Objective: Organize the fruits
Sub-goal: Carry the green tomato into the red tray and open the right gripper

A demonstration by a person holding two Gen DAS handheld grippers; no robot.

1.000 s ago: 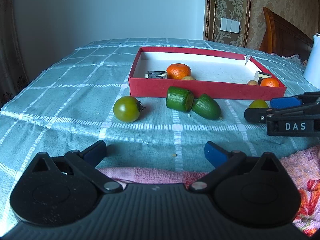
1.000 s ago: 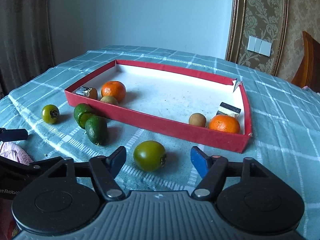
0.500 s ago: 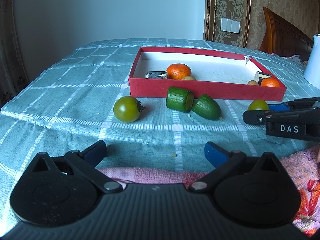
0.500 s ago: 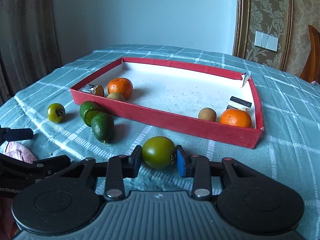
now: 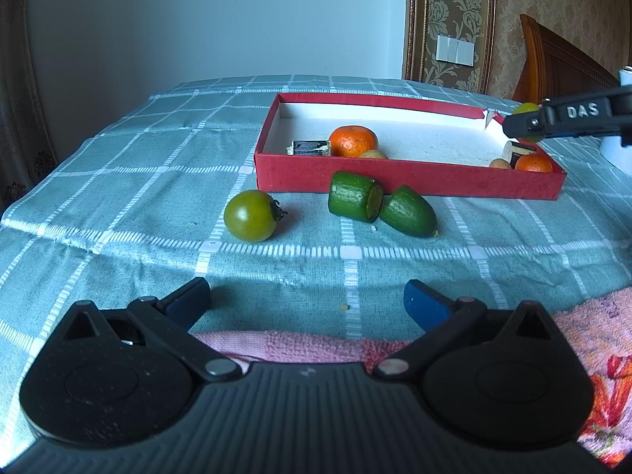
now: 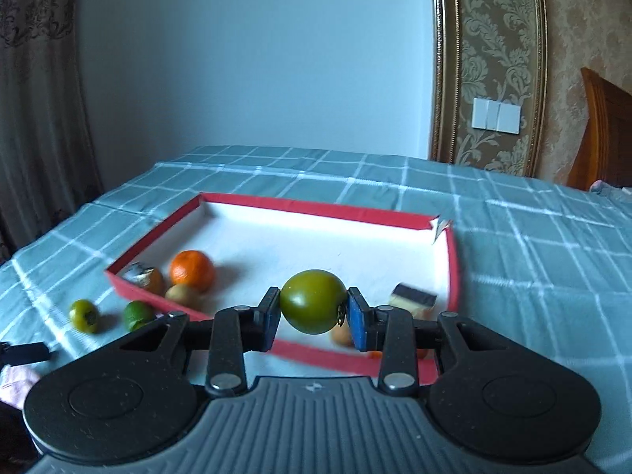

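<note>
My right gripper [image 6: 313, 316] is shut on a green tomato [image 6: 312, 302] and holds it in the air above the near edge of the red box [image 6: 316, 207]. In the left wrist view that gripper [image 5: 527, 124] is above the box's right end [image 5: 410, 181]. My left gripper [image 5: 306, 302] is open and empty, low over the tablecloth. A second green tomato [image 5: 251, 215] and two green cucumber pieces [image 5: 353, 196] [image 5: 409, 211] lie in front of the box. Two oranges [image 5: 352, 141] [image 5: 533, 162] lie inside it.
The box also holds small brown fruits [image 5: 373, 154] and dark-topped blocks [image 5: 310, 147] [image 6: 412, 300]. A pink towel [image 5: 584, 331] lies at the near right of the table. A wooden headboard [image 5: 561, 63] stands at the back right.
My right gripper closed on the green tomato on the cloth, then lifted it up and forward over the box edge. The left gripper has stayed still.
</note>
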